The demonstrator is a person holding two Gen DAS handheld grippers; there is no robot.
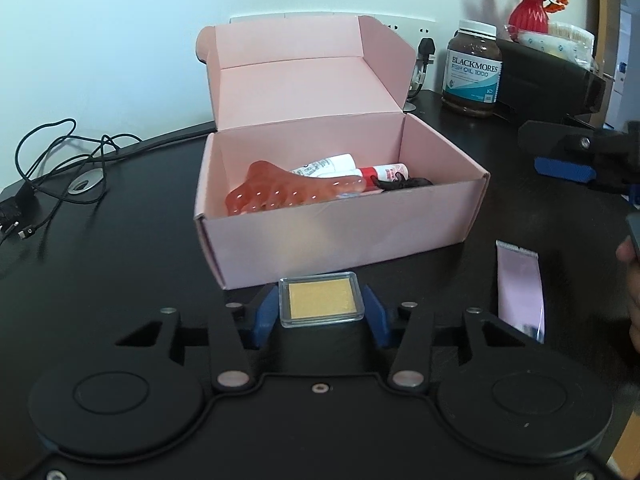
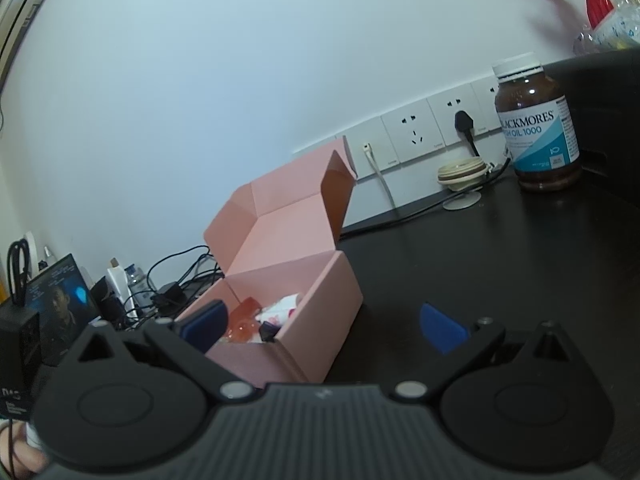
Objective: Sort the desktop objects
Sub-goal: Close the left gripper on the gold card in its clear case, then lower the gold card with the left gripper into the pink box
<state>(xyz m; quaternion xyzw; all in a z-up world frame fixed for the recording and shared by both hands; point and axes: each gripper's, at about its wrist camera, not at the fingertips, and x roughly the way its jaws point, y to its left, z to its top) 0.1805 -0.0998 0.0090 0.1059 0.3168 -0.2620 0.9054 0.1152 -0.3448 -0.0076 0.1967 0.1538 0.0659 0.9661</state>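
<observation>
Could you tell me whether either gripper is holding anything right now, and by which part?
The left gripper holds the small clear case with the yellow pad, its pads on the case's left and right sides. The right gripper is open and holds nothing.

Brown bottle (image 1: 473, 68) label reads "BLACKMORES FISH OIL 1000".

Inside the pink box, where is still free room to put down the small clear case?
In the pink box, the floor is bare along the back wall and the left wall. The front middle is crowded: the orange comb, white tubes and a dark clip. The left gripper holds the clear case.
</observation>
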